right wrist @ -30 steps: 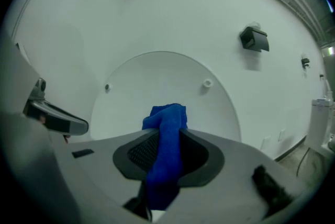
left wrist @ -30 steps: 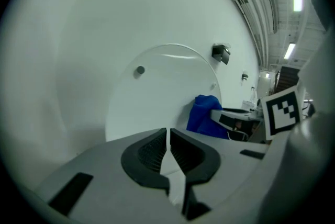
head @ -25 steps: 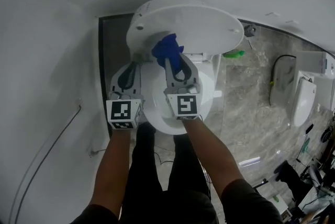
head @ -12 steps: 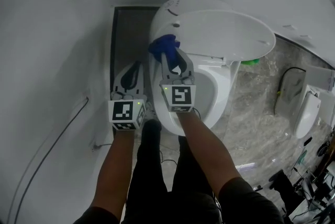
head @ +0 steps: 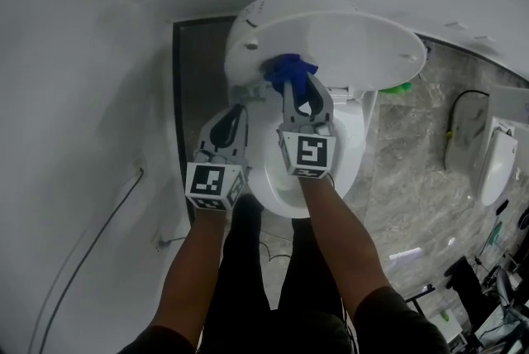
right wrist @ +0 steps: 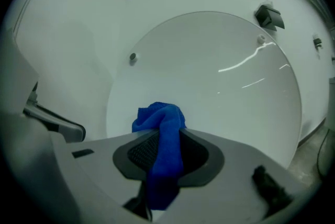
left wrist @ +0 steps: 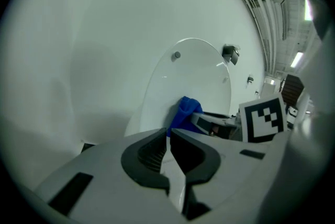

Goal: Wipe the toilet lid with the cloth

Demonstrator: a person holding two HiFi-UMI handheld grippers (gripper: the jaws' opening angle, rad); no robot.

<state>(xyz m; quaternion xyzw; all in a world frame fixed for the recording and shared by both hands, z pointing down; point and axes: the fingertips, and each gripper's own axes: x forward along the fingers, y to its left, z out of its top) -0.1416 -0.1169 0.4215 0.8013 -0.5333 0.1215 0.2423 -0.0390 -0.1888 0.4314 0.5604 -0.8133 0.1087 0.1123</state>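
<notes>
Outstretched right gripper (head: pixel 300 89) clamps cloth (head: pixel 288 68) at the raised toilet lid (head: pixel 364 46)

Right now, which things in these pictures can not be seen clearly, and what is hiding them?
- Head view: whether the cloth touches the toilet lid; the right tongs cover that spot.
- Right gripper view: the same contact; the bunched cloth itself hides it.
- Head view: the green thing past the lid's edge; mostly hidden, too small to name.
- Head view: the clutter at lower right; cut off by the edge, too small.
</notes>
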